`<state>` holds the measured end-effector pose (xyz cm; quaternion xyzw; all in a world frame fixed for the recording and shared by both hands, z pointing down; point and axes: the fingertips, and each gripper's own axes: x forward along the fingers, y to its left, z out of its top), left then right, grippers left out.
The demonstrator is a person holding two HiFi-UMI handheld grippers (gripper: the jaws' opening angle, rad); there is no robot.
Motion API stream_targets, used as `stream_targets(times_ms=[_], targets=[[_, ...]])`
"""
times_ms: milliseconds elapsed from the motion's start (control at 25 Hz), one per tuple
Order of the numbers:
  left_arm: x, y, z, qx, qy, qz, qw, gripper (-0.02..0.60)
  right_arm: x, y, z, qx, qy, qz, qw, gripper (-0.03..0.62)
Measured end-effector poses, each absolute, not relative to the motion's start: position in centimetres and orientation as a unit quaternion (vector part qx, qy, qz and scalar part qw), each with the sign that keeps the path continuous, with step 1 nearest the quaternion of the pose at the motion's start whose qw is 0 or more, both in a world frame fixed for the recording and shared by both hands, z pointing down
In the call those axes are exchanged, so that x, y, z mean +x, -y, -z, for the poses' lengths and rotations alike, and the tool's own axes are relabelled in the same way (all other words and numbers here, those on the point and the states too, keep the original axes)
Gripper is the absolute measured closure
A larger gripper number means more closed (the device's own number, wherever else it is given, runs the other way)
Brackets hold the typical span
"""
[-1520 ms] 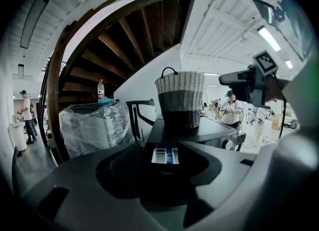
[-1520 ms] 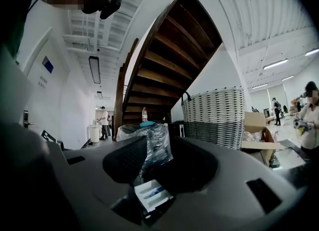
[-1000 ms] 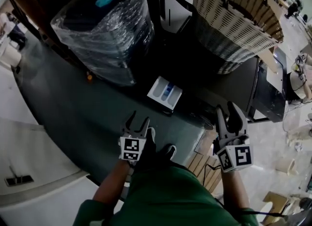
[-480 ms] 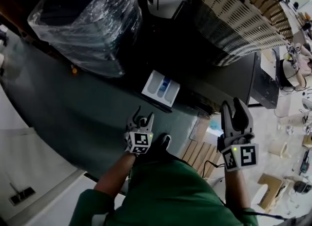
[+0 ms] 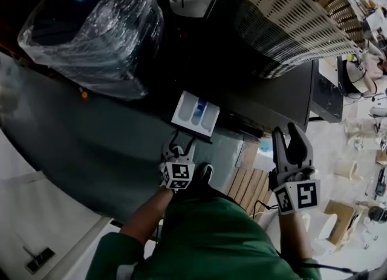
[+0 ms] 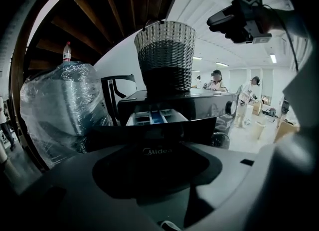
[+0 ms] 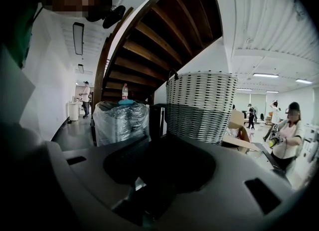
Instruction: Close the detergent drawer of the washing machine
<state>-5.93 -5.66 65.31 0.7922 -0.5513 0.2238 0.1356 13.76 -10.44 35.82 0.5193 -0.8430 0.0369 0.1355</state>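
Grey floor (image 5: 91, 146) runs under a black washing machine (image 5: 275, 94) in a dim corner. A woven laundry basket (image 5: 290, 25) stands on the machine's top and a plastic-wrapped bundle (image 5: 91, 31) stands to its left. Much is lost to darkness. The machine's front merges with the shadow below it, and the basket is cut off by the top edge of the head view. In both gripper views the gripper's own dark body fills the lower half, so the jaw tips barely separate from what lies behind them.

The detergent drawer (image 5: 195, 112) is pulled out of the machine's front, its white tray and blue compartment facing up. The left gripper (image 5: 179, 146) sits just in front of the drawer's outer end and points at it. In the left gripper view the drawer's dark front panel, with its brand lettering, fills the space just past the jaws. Whether the tips touch that panel cannot be told. The head view shows its fingers parted with nothing between them.

The right gripper (image 5: 289, 135) hangs well to the right of the drawer, off the machine's corner. Its jaws are spread wide and it holds nothing.
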Motion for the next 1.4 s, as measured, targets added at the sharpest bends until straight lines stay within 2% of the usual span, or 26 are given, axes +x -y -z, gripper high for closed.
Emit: stream_targets(times_ms=[1400], targets=[[-3.7,17.7,-65.0,0.833,0.498,-0.198,0.14,0.331,11.6,16.0,-38.0,0.575,0.802,-0.06,0.149,0.439]])
